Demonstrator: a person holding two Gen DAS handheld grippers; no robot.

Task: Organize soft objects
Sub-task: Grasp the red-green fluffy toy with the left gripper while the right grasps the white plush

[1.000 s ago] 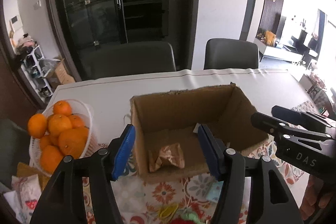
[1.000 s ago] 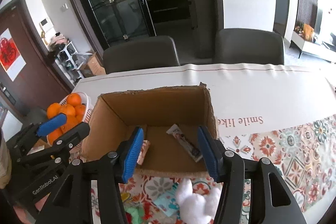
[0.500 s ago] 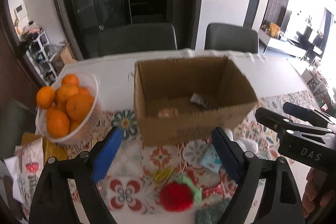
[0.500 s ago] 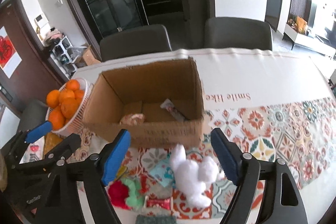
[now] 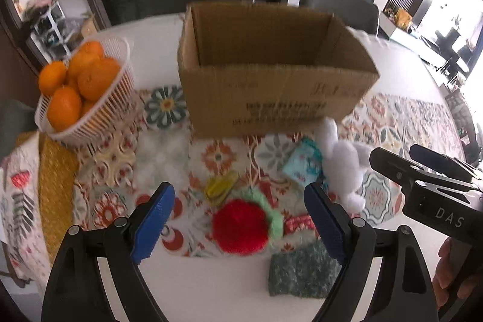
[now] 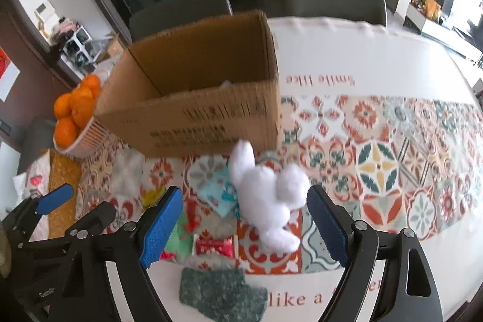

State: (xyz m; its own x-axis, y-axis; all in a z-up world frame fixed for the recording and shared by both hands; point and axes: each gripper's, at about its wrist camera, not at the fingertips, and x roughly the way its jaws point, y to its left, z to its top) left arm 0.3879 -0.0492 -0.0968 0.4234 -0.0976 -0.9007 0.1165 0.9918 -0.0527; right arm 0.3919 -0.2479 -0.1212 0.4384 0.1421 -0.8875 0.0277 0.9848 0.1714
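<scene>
Cardboard box point(image 5: 271, 86) sits open-topped on the patterned tablecloth point(image 6: 377, 147), printed side toward both cameras. Loose soft items lie in front of it, none gripped.

Left gripper point(image 5: 240, 219): jaws wide apart, nothing between them, hovering over the red pompom point(image 5: 240, 227). Pompom touches a pale green fuzzy piece point(image 5: 271, 216) on its right side. Yellow item point(image 5: 220, 187) lies just behind it, dark green knit pad point(image 5: 302, 272) in front to the right on bare white table.

Right gripper point(image 6: 244, 228): jaws also wide apart, empty, above the white plush bunny point(image 6: 268, 201). Bunny lies on its side, one ear up against the box wall. Light blue patterned pouch point(image 6: 217, 195) is just left of the bunny, touching it. Red wrapped packet point(image 6: 215, 245) lies near the bunny's lower end, same green pad point(image 6: 220, 291) closer to camera.

White cotton wad point(image 5: 160, 159) sits left of the pile, apart from it. White basket of oranges point(image 5: 87, 98) stands left of the box, near but whether touching is unclear. Box contents mostly hidden from these angles.
</scene>
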